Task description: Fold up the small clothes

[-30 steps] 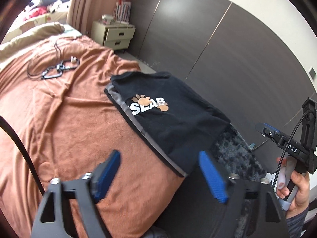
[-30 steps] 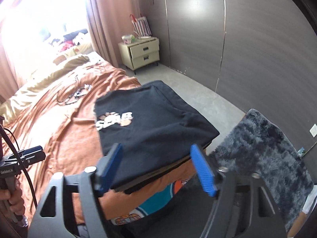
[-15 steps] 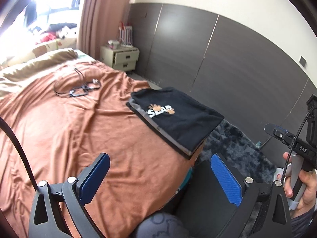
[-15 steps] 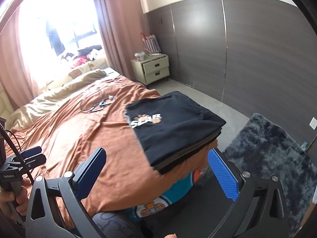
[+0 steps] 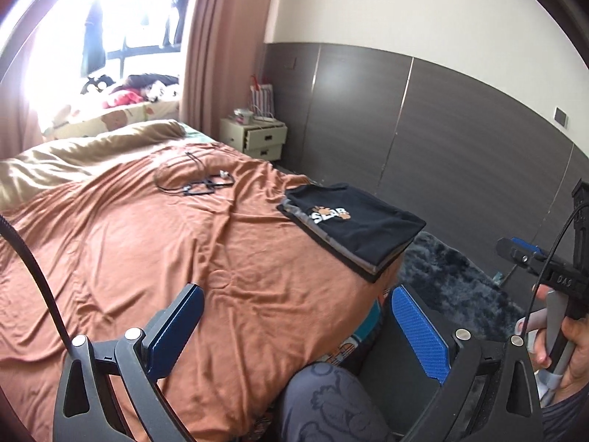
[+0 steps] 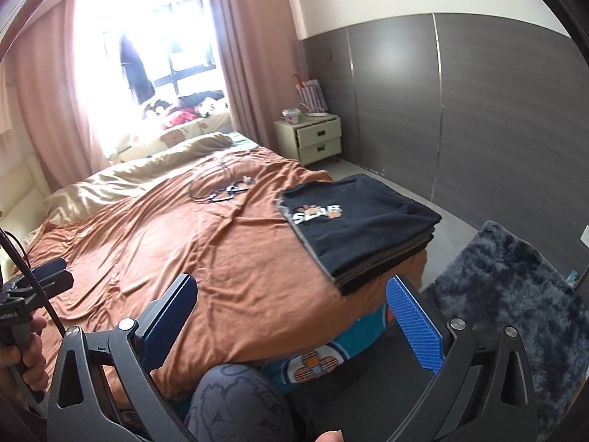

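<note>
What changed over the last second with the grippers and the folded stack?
Both grippers pulled back from the folded stack; it now looks smaller and farther off. The left gripper and right gripper opened wider, nothing between their fingers. The stack and the cables stayed put on the bed.

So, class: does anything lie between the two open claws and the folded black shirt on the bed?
Nothing visible does. Only bare orange bedsheet lies between each claw and the black shirt. The cables lie farther back, off to the side.

black folded shirt (image 6: 362, 221) with white-and-orange paw logo, rust-orange bedspread (image 6: 184, 243), shaggy dark grey-blue rug (image 6: 515, 280).
</note>
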The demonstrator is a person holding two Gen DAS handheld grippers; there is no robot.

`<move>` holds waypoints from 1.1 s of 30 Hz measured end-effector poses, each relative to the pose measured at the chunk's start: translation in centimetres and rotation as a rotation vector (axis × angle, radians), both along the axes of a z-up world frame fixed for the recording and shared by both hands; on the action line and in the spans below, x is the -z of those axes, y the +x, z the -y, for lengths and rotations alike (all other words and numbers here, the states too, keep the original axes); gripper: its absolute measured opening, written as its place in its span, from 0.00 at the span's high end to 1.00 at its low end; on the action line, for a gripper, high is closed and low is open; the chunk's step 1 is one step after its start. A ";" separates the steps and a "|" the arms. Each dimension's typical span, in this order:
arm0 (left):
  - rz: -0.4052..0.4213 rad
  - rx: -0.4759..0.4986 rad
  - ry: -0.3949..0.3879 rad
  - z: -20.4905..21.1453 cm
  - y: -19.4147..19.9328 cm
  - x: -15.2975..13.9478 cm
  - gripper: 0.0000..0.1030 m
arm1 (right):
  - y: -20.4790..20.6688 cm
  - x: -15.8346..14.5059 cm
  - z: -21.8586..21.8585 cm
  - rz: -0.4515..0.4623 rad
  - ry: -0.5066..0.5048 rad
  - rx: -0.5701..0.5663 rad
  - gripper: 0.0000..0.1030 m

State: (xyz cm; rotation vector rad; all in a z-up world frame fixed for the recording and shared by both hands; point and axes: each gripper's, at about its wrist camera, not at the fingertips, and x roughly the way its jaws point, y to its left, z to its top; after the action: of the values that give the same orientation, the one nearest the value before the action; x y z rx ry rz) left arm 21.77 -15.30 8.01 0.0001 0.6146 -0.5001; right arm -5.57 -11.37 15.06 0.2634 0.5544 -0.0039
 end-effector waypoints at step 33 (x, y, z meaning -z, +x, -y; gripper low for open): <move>0.137 -0.240 0.021 -12.4 -17.4 5.8 0.00 | -9.4 6.0 -9.3 0.056 -0.077 -0.139 0.00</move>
State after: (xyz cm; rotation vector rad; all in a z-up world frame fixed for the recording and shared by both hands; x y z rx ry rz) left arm 4.40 -2.88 2.23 -0.0189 0.4775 -0.2582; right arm -15.00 -2.11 9.01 0.1492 0.5152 0.1165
